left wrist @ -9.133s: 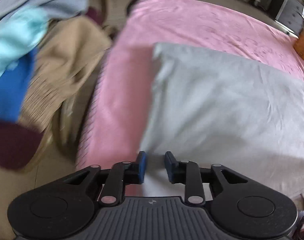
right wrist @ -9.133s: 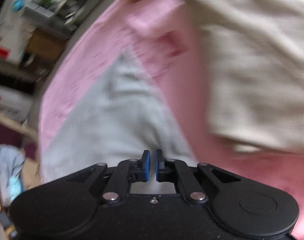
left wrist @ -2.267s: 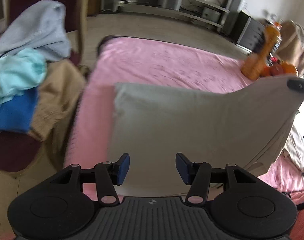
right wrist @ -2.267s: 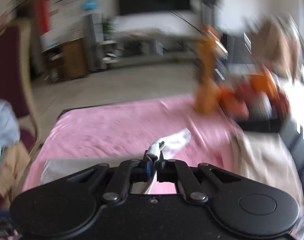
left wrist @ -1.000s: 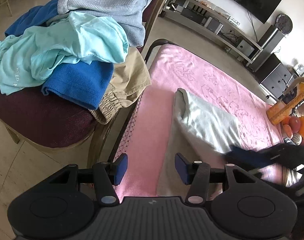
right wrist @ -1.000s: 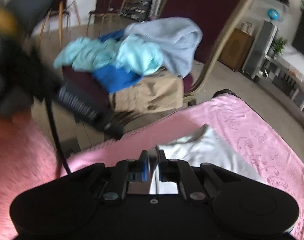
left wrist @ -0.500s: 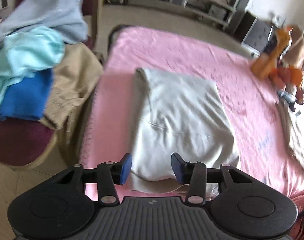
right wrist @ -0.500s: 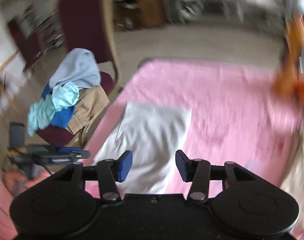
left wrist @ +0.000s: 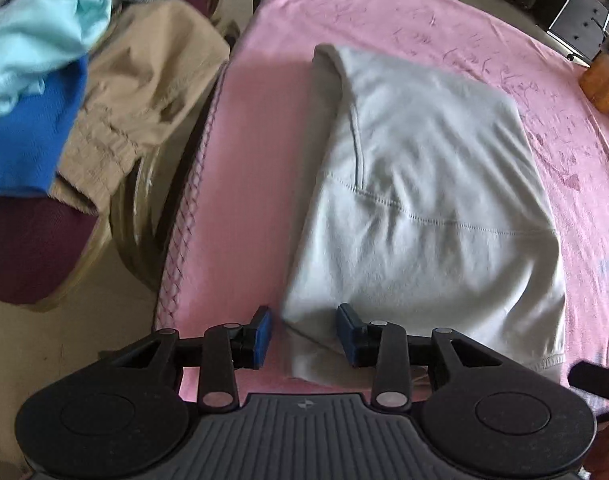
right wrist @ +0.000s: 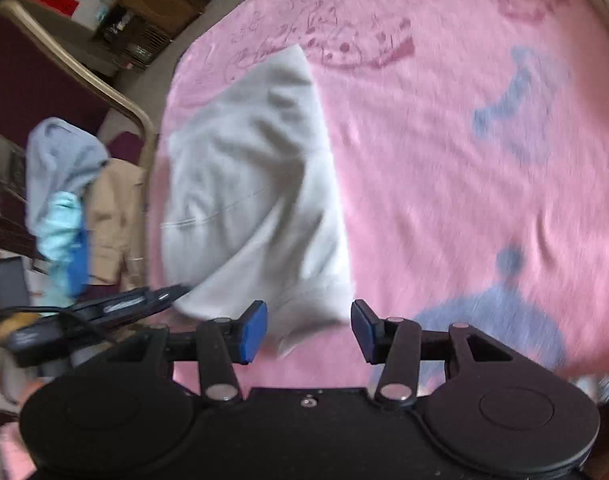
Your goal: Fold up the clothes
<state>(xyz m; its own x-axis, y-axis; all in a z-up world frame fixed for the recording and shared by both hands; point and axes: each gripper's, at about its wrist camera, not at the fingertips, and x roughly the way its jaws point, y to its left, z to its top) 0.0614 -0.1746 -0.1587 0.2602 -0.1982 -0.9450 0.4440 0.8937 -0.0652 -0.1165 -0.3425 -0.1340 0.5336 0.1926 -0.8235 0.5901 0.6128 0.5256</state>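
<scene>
Two sets of tongs hang over the near edge of a grey garment lying folded on a pink sheet. The left tongs stand apart with the garment's near left corner between the pads but not pinched; their jaws have just been closing. The right tongs are released too, jaws spread around the near right corner, with nothing clamped.

The garment lies flat in a rough rectangle, one seam running across it, well inside the sheet's edges. Judging from this, the next step is to pinch both near corners and carry them over for another fold.

The risk is a shallow bite: if either set closes on only the top layer, the stack would peel apart and the fold would skew. Closing too low could also catch the pink sheet and drag it along.

Farther off to the left, a chair holds a heap of clothes waiting their turn.
</scene>
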